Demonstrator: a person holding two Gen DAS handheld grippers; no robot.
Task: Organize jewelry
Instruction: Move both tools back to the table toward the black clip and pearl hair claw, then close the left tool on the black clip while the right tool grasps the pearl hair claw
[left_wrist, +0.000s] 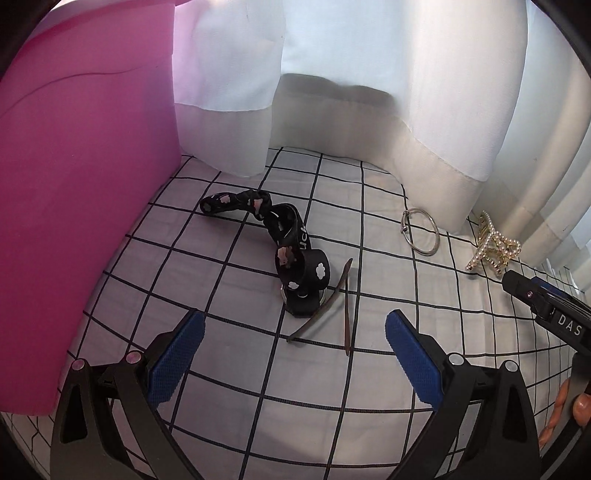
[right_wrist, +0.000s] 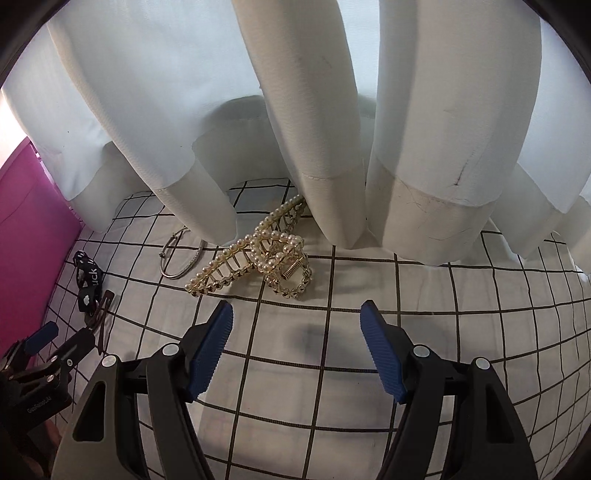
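both claws hanging wide and empty over scattered jewelry
right gripper (right_wrist: 296, 321) lining up just before the pearl clip (right_wrist: 255, 251); left gripper (left_wrist: 294, 330) facing the black strap (left_wrist: 280, 243) (left of clip).

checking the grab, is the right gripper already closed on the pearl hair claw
No, the right gripper stands open and empty, with the pearl hair claw lying on the checked cloth ahead of its fingertips.

both claws (left_wrist: 295, 325) (right_wrist: 296, 316) open, empty
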